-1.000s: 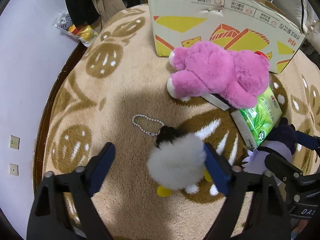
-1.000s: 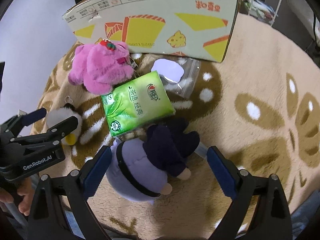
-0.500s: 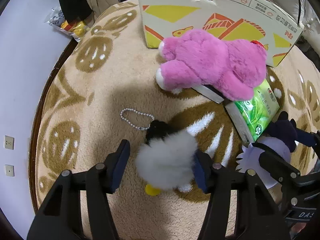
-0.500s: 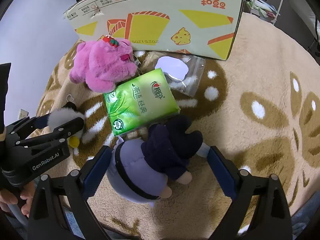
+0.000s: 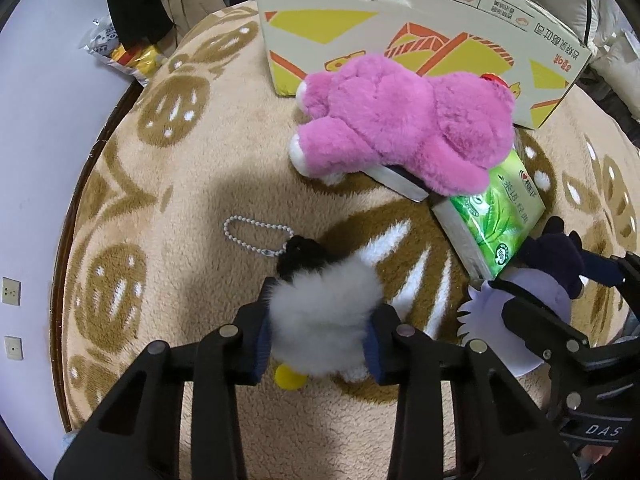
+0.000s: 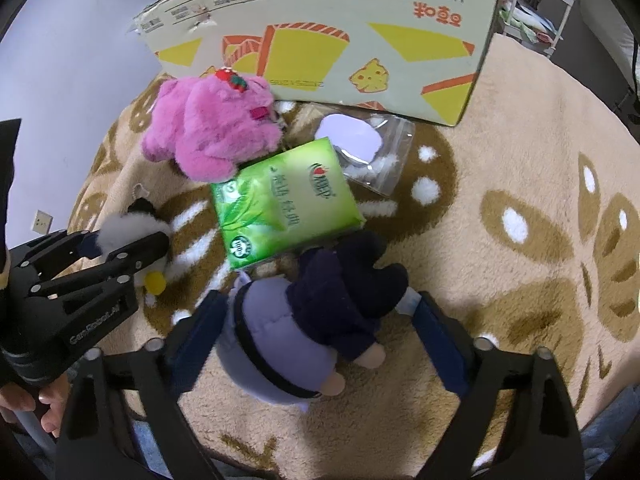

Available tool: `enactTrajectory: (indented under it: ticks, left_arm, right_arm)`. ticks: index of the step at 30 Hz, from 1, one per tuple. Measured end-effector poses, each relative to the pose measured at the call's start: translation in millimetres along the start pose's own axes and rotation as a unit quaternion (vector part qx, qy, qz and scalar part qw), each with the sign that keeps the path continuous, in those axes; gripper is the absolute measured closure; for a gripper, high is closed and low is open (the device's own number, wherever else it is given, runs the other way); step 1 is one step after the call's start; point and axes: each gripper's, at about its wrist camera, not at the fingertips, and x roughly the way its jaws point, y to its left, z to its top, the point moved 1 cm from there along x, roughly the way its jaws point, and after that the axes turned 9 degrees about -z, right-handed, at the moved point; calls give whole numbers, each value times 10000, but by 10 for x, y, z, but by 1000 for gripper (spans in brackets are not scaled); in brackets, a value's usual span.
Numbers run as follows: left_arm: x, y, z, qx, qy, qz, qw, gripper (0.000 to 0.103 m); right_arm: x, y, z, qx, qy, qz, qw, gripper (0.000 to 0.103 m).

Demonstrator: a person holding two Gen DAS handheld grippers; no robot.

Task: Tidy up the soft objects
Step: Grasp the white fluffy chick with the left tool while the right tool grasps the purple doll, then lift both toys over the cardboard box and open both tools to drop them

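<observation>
**Fluffy keychain toy pinched, doll next**

My left claw (image 5: 320, 344) squeezes the white fluffy toy (image 5: 324, 320) low in centre frame, on the rug (image 5: 180, 184). It's light and squashy; grip the body, not the bead chain (image 5: 252, 236). My right claw (image 6: 320, 340) gapes wide around the purple doll (image 6: 304, 332).

The flat grey box (image 5: 400, 178) beneath the fuzzy pink plush bear (image 5: 404, 124) shows only one edge, the bear covering the rest. The tall printed cardboard carton (image 6: 320, 44) behind the bear is cut off at the top edge in both views. Beside the bear, the contents of the clear zip bag (image 6: 380, 152) are too blurred to identify.
</observation>
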Motion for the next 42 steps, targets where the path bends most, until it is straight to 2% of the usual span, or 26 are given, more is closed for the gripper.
enactTrajectory:
  ticks: [1,4,10,15,22,31,36,42]
  left_arm:
    - [-4,-4,-3,2,-2,1,10000,67]
    - [-23,0,-2,13,-17,-3,10000,68]
    - [-76,-62,-46,122,-11,41,9999,70]
    - [-120,-88,-69,143,-63,-35,9999,71]
    - [-257,-129,-122,191,-254,-64,9995,71]
    - [-709,-310,-151,583,-1019,-21,9931,71]
    - [-1041,-413,-136,766,-1628,-2,9837,71]
    - [-1404,-473,-65,922,-2352,-11,9676,71]
  right_arm:
    - [-11,12,-3,-8,-22,11,10000,18]
    - [-32,50,-12,-89,-71,-12,9999,24]
    - [-64,78,-32,-140,-142,4,9998,32]
    - [-102,117,-32,-100,-230,-55,9997,34]
    - [-282,-179,-53,380,-507,-346,9974,35]
    - [-725,-422,-8,770,-1357,-298,9873,35]
    - [-1002,-468,8,823,-1923,-243,9776,35]
    - [-1220,-539,114,1053,-2475,-53,9631,35]
